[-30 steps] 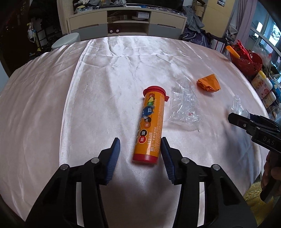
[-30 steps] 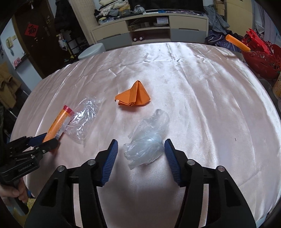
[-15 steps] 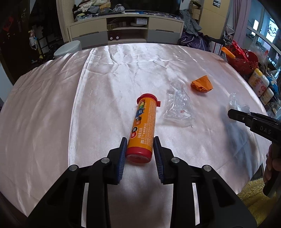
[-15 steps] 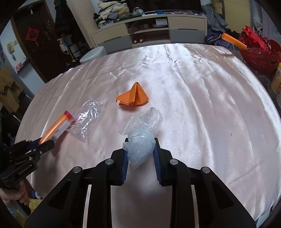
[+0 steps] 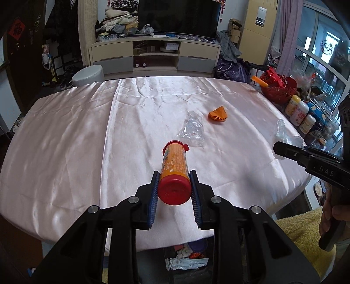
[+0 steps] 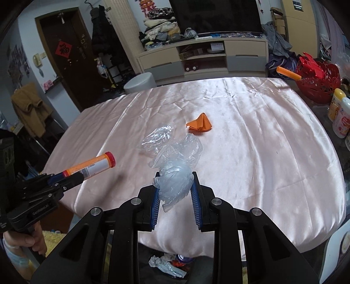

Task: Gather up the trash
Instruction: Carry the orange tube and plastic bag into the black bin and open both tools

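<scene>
Setting: home living room. A TV (image 5: 178, 18) stands on a cabinet (image 5: 155, 56) behind the table (image 5: 65, 135). Clothes (image 5: 118, 24) are piled beside the TV.

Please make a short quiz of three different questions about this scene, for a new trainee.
1. True or false: the left hand-held gripper holds the orange candy tube.
2. What does the right hand-held gripper hold?
A. orange folded paper
B. crumpled plastic bag
C. red basket
3. Fill in: the clear plastic wrapper and the orange folded paper lie on the ___.

Key: 1 true; 2 B, the crumpled plastic bag; 3 pink tablecloth.
</scene>
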